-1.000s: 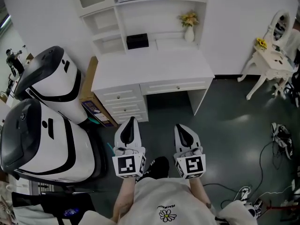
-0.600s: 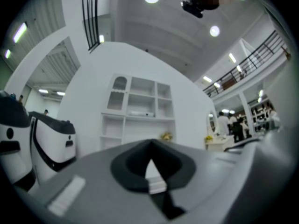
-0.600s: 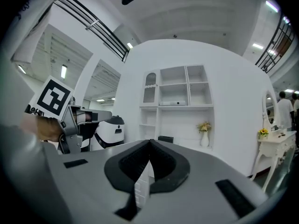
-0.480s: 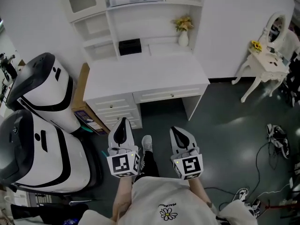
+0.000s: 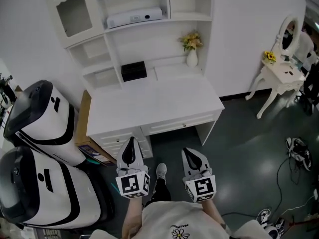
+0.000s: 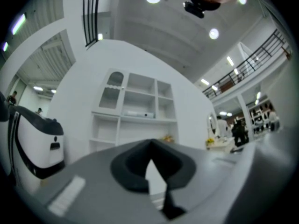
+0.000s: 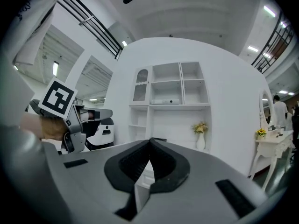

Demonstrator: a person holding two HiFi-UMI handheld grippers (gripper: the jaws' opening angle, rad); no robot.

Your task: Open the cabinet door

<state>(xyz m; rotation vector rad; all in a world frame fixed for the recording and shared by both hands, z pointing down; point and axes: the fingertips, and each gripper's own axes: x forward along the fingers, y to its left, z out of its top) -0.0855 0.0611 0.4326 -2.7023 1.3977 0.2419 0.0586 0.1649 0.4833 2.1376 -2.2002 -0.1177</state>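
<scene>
The white desk (image 5: pixel 154 106) carries a hutch whose glass-paned cabinet door (image 5: pixel 72 14) is at the upper left and stands closed. That door also shows far ahead as an arched pane, the cabinet door (image 6: pixel 111 91) in the left gripper view and the cabinet door (image 7: pixel 141 85) in the right gripper view. My left gripper (image 5: pixel 131 142) and right gripper (image 5: pixel 191 153) hang side by side over the dark floor just in front of the desk drawers, pointing at the desk. Both have their jaws together with nothing between them, the left gripper (image 6: pixel 150 144) and right gripper (image 7: pixel 150 142) alike.
Two large white and black pods (image 5: pixel 40 116) stand left of the desk, with a cardboard box (image 5: pixel 84 133) between. On the desk sit a black box (image 5: pixel 133 70) and a flower vase (image 5: pixel 192 58). A white dressing table (image 5: pixel 279 76) stands at right; cables and shoes (image 5: pixel 298 151) lie on the floor.
Both grippers and the person have moved forward toward the desk, which now lies closer and lower in the head view. The jaws stayed shut.
</scene>
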